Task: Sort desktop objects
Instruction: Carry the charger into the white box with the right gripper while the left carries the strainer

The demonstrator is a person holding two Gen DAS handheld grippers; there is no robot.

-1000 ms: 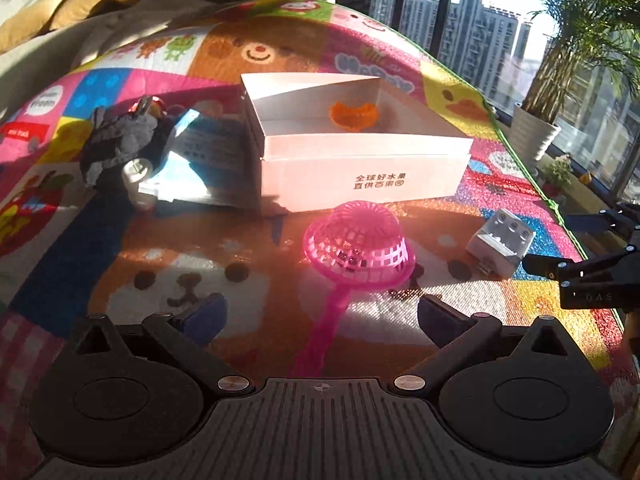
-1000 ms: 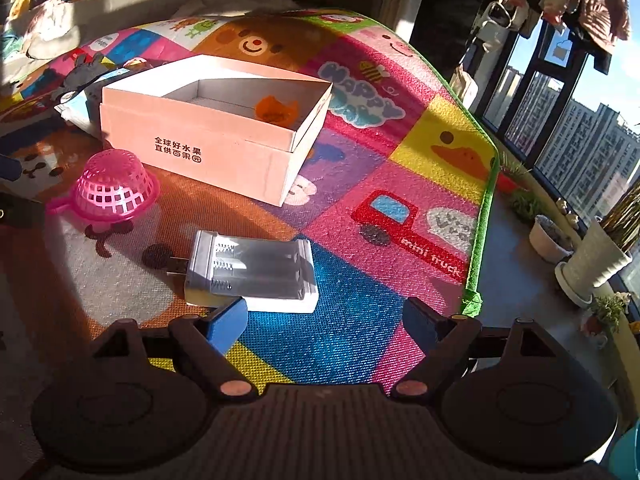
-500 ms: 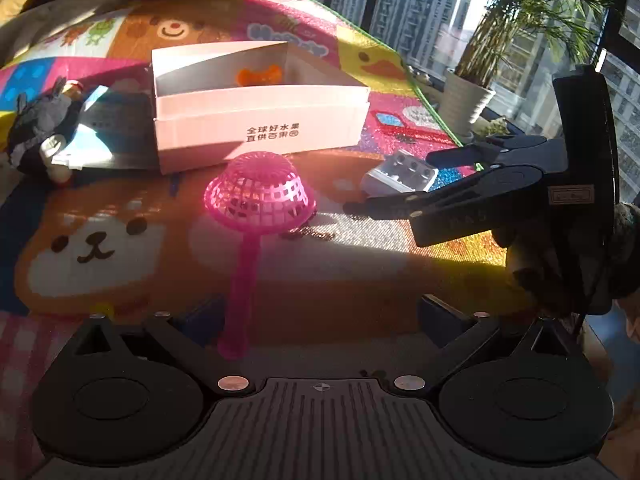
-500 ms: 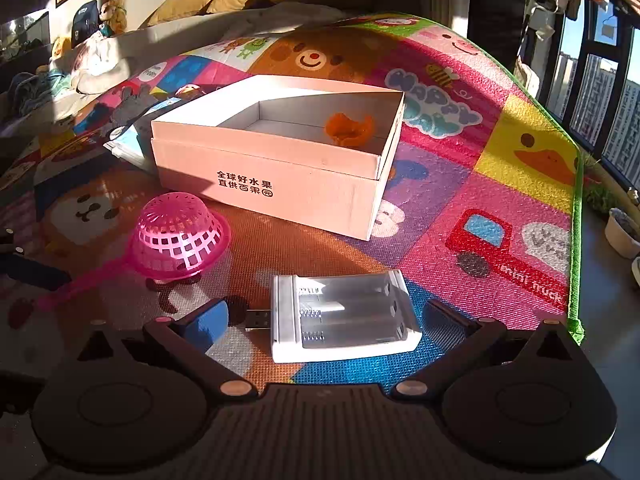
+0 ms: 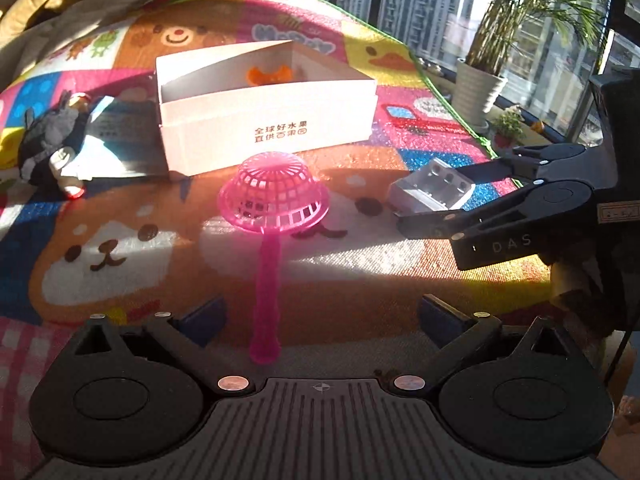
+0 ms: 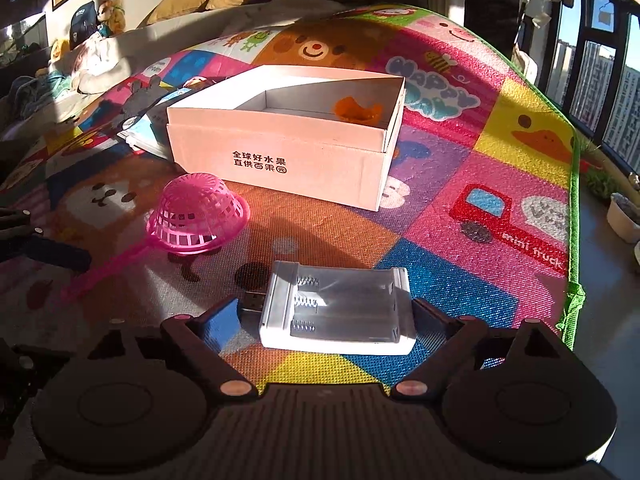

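Item: battery charger (image 6: 336,312), on the mat before the box (image 6: 280,160). My right gripper (image 6: 320,320) straddles it, jaws closing, seemingly not yet touching. Left gripper (image 5: 320,316) open over the pink scoop (image 5: 272,200). Next: clamp, lift, box it.

The pink strainer (image 5: 274,199) lies dome-up, its handle running between the spread left claw (image 5: 320,318).
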